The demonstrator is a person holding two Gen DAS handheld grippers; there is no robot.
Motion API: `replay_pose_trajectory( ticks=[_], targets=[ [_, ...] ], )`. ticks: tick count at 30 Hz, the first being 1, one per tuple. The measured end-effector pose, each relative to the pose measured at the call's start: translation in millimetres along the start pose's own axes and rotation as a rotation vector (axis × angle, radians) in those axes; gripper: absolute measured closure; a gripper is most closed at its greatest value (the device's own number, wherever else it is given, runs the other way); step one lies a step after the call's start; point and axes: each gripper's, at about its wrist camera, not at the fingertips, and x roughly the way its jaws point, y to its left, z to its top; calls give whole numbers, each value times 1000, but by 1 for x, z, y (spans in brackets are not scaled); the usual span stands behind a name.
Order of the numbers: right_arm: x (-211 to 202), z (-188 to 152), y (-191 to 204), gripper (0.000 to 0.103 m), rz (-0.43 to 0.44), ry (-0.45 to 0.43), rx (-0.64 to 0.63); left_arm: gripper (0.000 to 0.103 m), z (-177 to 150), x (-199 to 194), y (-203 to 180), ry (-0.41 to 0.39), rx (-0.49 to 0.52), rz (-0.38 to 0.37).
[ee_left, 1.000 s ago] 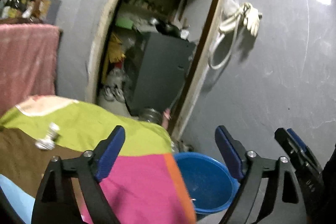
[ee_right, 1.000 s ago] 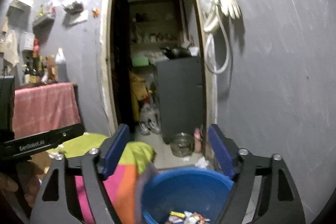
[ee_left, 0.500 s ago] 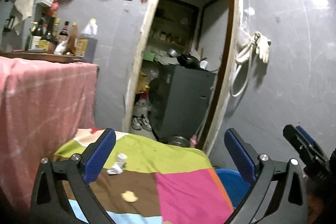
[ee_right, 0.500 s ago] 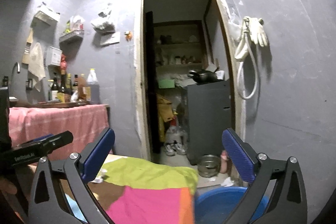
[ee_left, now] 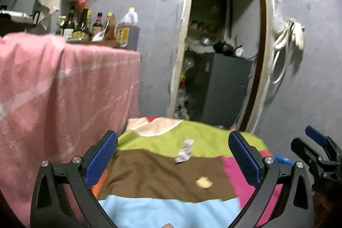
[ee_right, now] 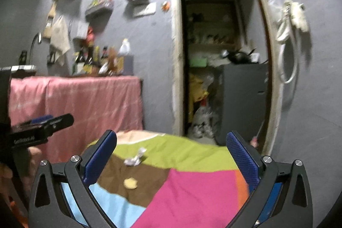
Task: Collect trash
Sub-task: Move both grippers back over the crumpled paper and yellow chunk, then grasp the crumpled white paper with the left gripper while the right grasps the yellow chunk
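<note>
Both tools have swung away from the blue basin, now only a sliver (ee_left: pixel 282 160) right of the left tool (ee_left: pixel 173 158), and their jaws, narrower a second ago, stand fully spread and empty, so a fresh pickup seems due. Just ahead of the left tool and ahead-left of the right tool (ee_right: pixel 171 155) lie a crumpled wrapper (ee_left: pixel 185 152) and a yellowish scrap (ee_left: pixel 204 182). They rest on the patchwork-covered worktop (ee_left: pixel 149 176); beyond stand a pink-draped counter (ee_left: pixel 64 87), bottles (ee_left: pixel 85 25) and a doorway (ee_left: pixel 220 46).
</note>
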Motion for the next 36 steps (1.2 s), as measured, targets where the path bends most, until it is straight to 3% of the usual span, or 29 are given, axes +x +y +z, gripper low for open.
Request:
replay_pose_trajectory(
  ticks=[7, 14, 19, 22, 23, 31, 33, 36],
  targets=[
    [62, -28, 15, 1, 110, 237, -22, 2, -25, 42, 26, 112, 3, 37],
    [116, -55, 22, 16, 194, 461, -28, 2, -36, 87, 40, 224, -16, 65],
    [147, -73, 29, 18, 283, 611, -12, 2, -41, 119, 51, 333, -41, 53],
    [162, -81, 36, 34, 302, 679, -40, 2, -41, 130, 52, 375, -42, 42],
    [165, -82, 37, 41, 307, 694, -42, 2, -41, 132, 52, 381, -36, 39],
    [166, -86, 34, 65, 337, 702, -49, 2, -41, 150, 45, 426, -18, -6],
    [167, -84, 32, 82, 340, 698, -53, 2, -41, 153, 43, 436, -23, -30],
    [168, -86, 24, 84, 327, 694, -45, 3, -40, 156, 38, 446, -22, -59]
  ],
)
